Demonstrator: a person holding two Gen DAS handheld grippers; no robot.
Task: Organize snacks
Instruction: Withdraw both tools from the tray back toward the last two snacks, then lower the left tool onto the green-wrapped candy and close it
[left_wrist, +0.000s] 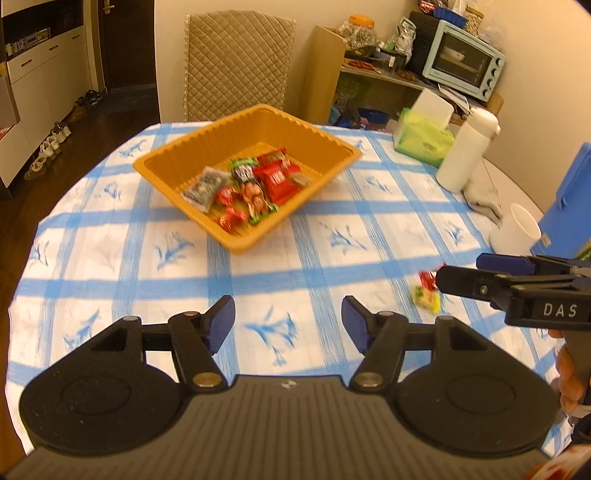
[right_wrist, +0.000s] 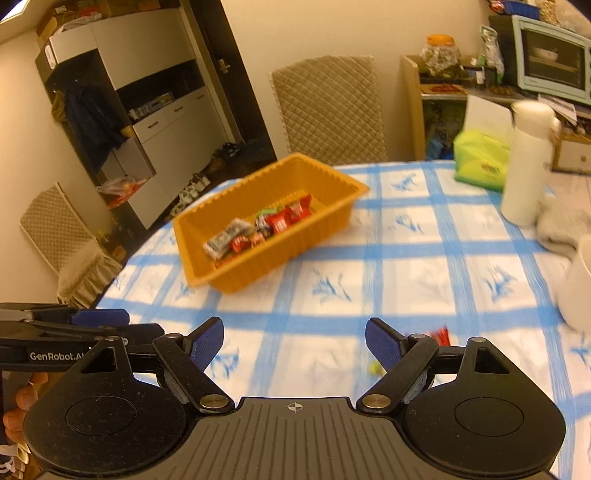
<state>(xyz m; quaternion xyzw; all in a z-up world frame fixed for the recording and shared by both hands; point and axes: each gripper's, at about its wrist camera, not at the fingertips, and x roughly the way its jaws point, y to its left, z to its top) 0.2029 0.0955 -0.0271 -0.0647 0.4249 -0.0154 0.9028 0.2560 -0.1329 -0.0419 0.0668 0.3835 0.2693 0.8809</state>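
Orange plastic tray (left_wrist: 334, 142) sits on the far middle of your table (left_wrist: 369, 221), which wears a white cloth with blue checks. Inside the tray, toward its near corner, lie the sorted snacks: a grey speckled packet (left_wrist: 205, 187), a green-edged packet (left_wrist: 253, 192), a red packet (left_wrist: 275, 180) and small red wrapped sweets (left_wrist: 229, 218), all bunched close together. Two loose snacks remain on the cloth, well apart from the tray on the near right: a red wrapped candy (left_wrist: 427, 277) and a yellow-green candy (left_wrist: 426, 297) just beside it, both blurred. Your left tool (left_wrist: 288, 321) hangs over bare cloth at the near middle, its blue pads spread with nothing between them. Your right tool (right_wrist: 294, 343) also stands with its pads spread wide and nothing pinched; in the left wrist view it comes in from the right edge, its tips just beside the red candy, though whether they touch it you cannot tell from the blur. In the right wrist view the red candy (right_wrist: 441, 334) peeks out behind that tool's right finger. Far right on the table: a white bottle (left_wrist: 467, 151), a green tissue pack (left_wrist: 423, 140), a grey cloth (left_wrist: 484, 197) and a white cup (left_wrist: 515, 229). A quilted chair (left_wrist: 236, 62) stands behind the tray.
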